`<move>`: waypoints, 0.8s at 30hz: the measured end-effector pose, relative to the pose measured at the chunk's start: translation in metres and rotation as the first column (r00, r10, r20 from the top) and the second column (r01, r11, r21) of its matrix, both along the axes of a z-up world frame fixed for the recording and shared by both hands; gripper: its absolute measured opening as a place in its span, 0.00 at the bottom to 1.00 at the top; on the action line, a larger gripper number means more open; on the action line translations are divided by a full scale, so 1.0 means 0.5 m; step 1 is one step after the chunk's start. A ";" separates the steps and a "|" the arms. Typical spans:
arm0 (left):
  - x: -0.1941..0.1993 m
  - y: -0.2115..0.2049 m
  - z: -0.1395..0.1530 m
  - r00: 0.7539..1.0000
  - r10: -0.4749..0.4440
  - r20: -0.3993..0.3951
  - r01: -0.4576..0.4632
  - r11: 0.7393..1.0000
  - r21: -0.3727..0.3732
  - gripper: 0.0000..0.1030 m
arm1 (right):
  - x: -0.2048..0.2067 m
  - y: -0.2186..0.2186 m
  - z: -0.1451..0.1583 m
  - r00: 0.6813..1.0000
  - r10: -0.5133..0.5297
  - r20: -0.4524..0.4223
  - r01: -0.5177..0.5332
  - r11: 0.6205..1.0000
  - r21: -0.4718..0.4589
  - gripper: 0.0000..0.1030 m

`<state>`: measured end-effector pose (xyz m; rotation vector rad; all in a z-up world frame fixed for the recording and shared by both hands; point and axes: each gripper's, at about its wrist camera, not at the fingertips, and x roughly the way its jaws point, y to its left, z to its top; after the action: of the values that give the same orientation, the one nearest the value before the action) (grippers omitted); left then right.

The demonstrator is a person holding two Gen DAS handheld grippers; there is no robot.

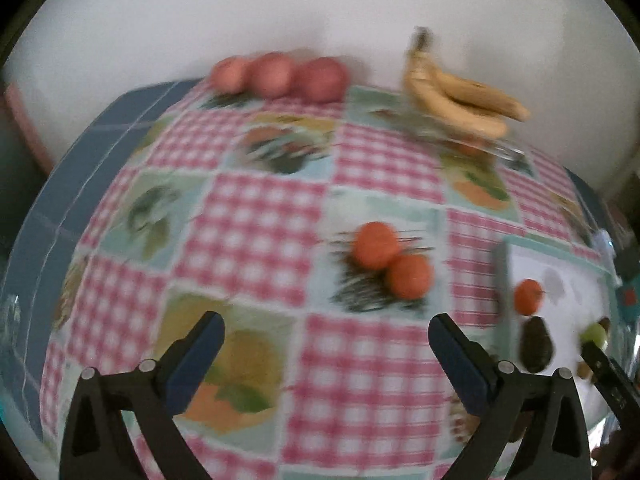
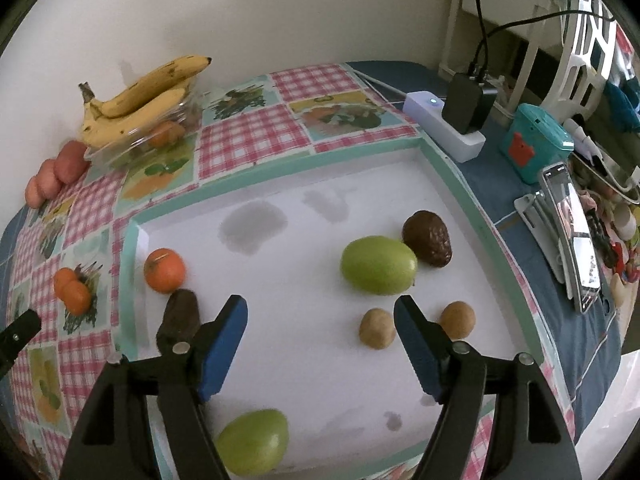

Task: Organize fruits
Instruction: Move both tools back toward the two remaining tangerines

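Note:
My left gripper point(image 1: 326, 334) is open and empty above the checked tablecloth, short of two oranges point(image 1: 394, 262) lying side by side. My right gripper point(image 2: 320, 316) is open and empty over a white tray point(image 2: 280, 168). On the tray lie an orange point(image 2: 165, 270), two dark avocados point(image 2: 427, 238) point(image 2: 180, 316), two green fruits point(image 2: 378, 265) point(image 2: 254, 440) and two brown kiwis point(image 2: 376, 328) point(image 2: 458, 319). The tray point(image 1: 560, 264) also shows at the right of the left wrist view. Three red apples point(image 1: 280, 74) sit by the wall.
Bananas point(image 1: 456, 92) lie on a clear container point(image 2: 136, 144) that holds an orange. A power strip point(image 2: 444, 130) with a charger, a teal box point(image 2: 534, 146) and a phone on a stand point(image 2: 572, 236) are right of the tray. The wall is behind.

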<state>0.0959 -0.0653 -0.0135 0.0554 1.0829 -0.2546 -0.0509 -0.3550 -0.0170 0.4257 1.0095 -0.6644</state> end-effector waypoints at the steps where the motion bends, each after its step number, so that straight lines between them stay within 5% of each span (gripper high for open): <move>1: 0.002 0.021 -0.001 1.000 0.025 -0.005 -0.025 1.000 0.005 1.00 | 0.001 0.006 0.000 1.000 0.006 -0.002 -0.006 1.000 0.000 0.75; 4: 0.003 0.067 0.007 0.997 0.070 0.008 -0.070 0.997 0.016 1.00 | 0.005 0.028 -0.001 1.000 0.025 -0.011 -0.025 1.000 0.000 0.84; 13: 0.002 0.159 0.030 0.989 0.145 0.041 -0.145 0.989 0.009 1.00 | 0.019 0.098 0.017 0.995 0.105 -0.001 -0.105 0.994 -0.022 0.84; 24: 0.012 0.178 0.034 0.987 0.157 0.031 -0.156 0.987 -0.030 1.00 | 0.059 0.193 0.046 0.968 0.241 0.069 -0.239 0.970 -0.043 0.84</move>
<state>0.1018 0.0239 0.0032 -0.0504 1.0450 -0.1267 -0.0213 -0.2585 0.0061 0.2892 0.9594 -0.4443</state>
